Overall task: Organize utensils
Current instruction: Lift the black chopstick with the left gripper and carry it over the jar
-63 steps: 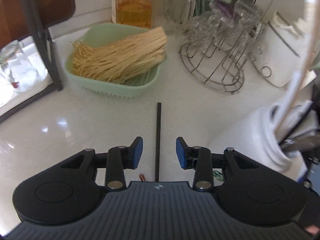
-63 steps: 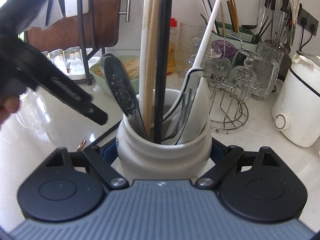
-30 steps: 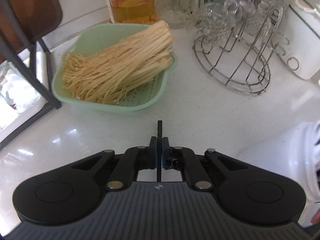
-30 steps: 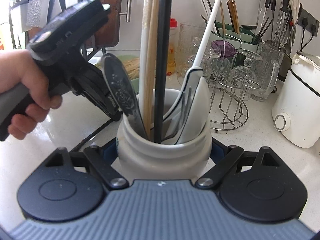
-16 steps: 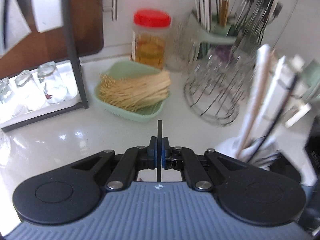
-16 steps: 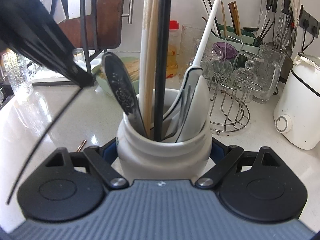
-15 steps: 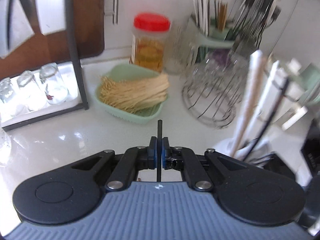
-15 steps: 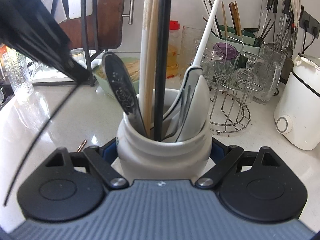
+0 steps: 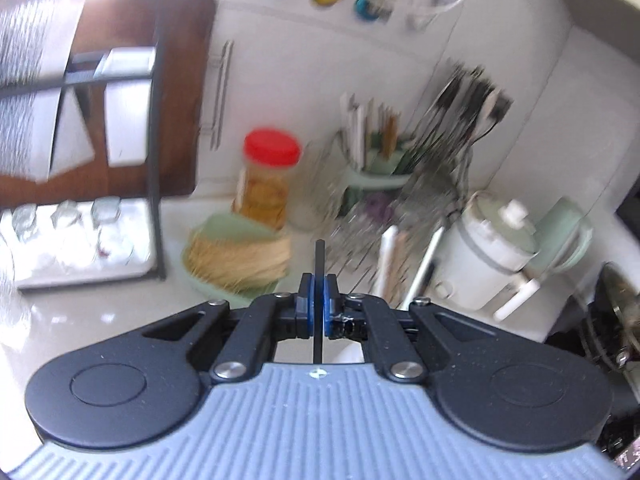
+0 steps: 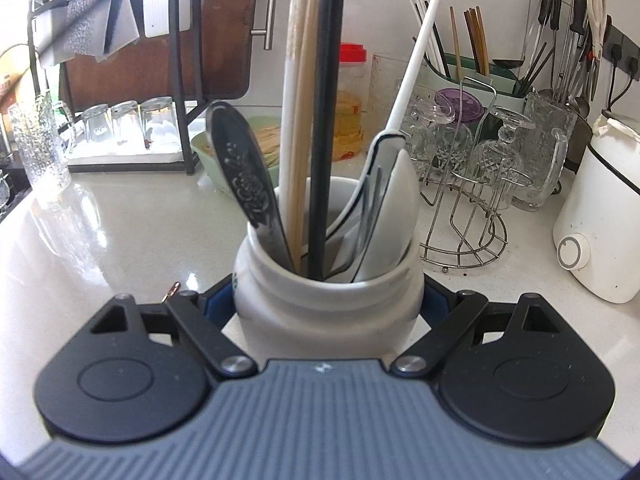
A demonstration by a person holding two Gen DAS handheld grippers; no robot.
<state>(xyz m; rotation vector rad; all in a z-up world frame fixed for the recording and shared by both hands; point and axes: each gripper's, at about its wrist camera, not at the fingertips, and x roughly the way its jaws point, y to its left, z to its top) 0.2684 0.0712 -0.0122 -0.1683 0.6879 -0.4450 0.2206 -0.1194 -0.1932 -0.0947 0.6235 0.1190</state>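
Observation:
My left gripper [image 9: 319, 294] is shut on a thin black chopstick [image 9: 319, 260] that sticks out past the blue pads, held high above the counter; the left wrist view is blurred. My right gripper [image 10: 328, 300] is shut on a white ceramic utensil jar [image 10: 328, 300] standing on the counter. The jar holds a patterned metal spoon [image 10: 244, 176], pale and black chopsticks [image 10: 316, 120], a white chopstick [image 10: 416, 52] and white ceramic spoons [image 10: 392, 208]. In the left wrist view the chopsticks in the jar [image 9: 390, 256] rise low right of centre. The left gripper is out of sight in the right wrist view.
A green basket of noodles [image 9: 236, 260], a red-lidded jar [image 9: 266, 180], a wire glass rack [image 10: 464, 184] with glasses, a green utensil caddy [image 10: 472, 68] and a white appliance [image 10: 604, 216] stand behind. A black rack with upturned glasses [image 10: 124, 124] is at the left. A small copper piece [image 10: 171, 291] lies on the counter.
My left gripper has lifted the black chopstick off the counter and risen, passing out of the right wrist view; its view now takes in the wall hooks. The right gripper and jar stayed still.

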